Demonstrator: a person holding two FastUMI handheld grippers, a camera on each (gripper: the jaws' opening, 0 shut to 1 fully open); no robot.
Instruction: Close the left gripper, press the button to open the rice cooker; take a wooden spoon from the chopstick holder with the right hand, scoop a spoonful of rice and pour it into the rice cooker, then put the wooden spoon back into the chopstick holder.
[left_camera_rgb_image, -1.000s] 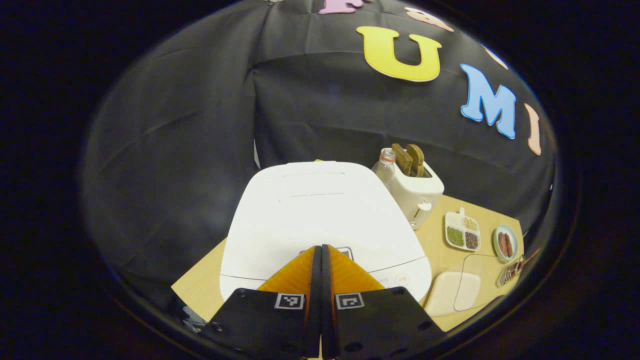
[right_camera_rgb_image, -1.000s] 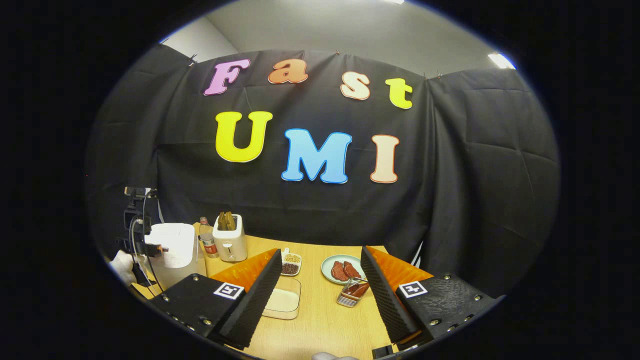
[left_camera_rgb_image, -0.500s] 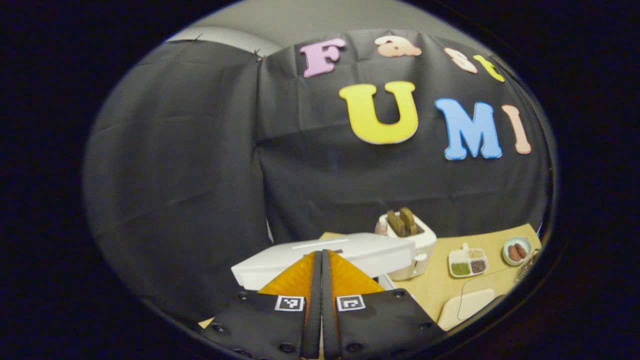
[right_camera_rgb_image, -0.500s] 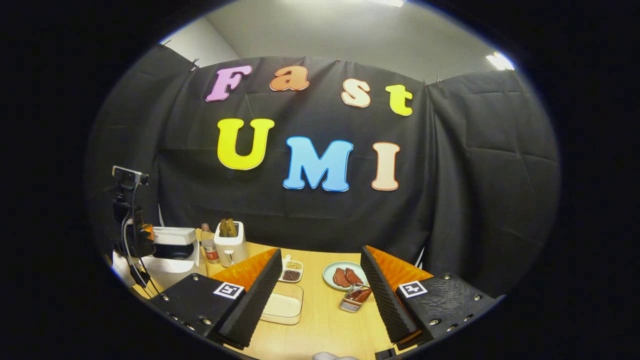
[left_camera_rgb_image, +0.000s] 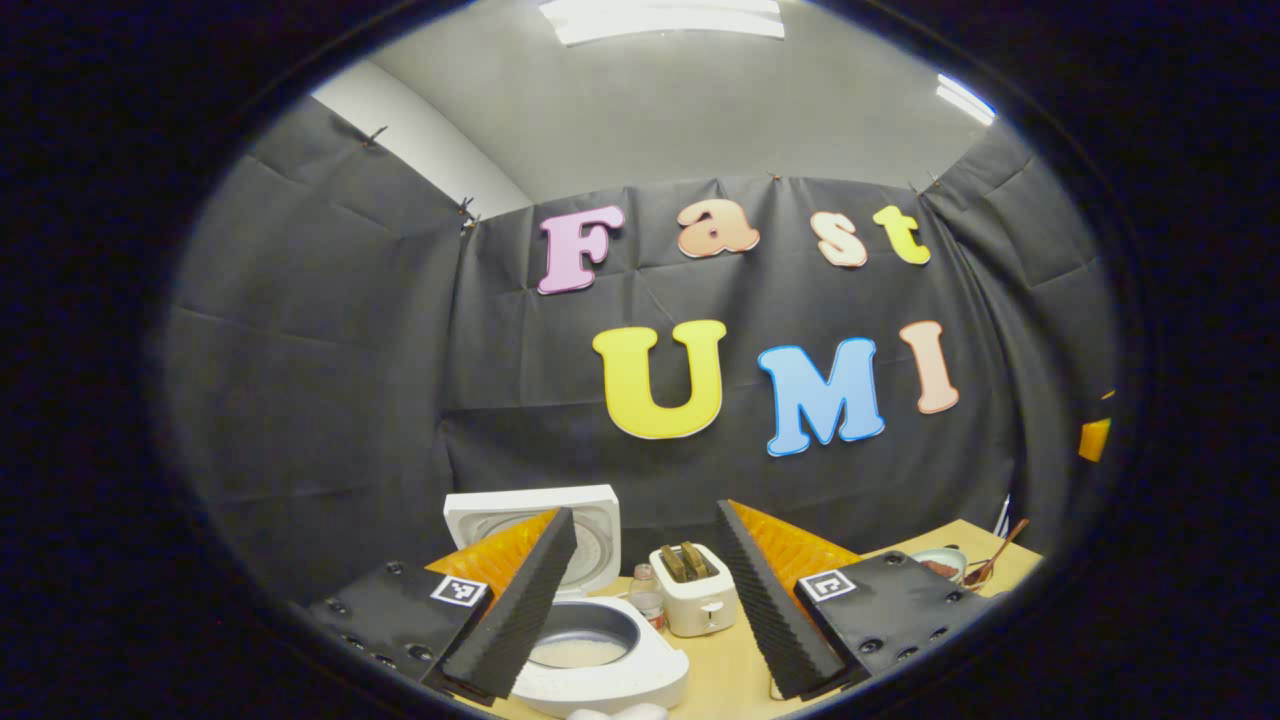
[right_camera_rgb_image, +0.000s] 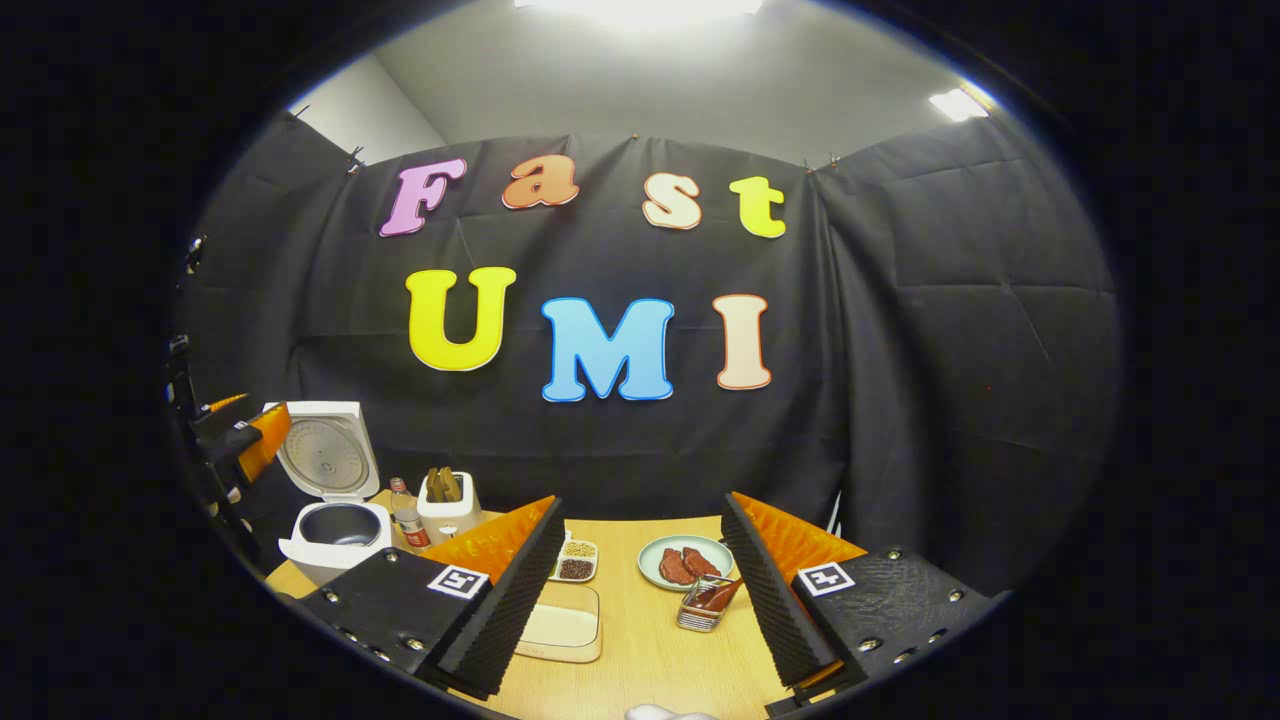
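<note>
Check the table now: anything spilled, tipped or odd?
Nothing stands out. The white rice cooker stands upright with its lid raised, the white toaster upright beside it, the wire chopstick holder upright on the wooden table. No spills visible.

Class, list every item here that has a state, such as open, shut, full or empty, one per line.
rice cooker: lid up, open
left claw: open, empty
right claw: open, empty
toaster: toast sticking up
chopstick holder: holding utensils
plate: holding meat slices
</note>
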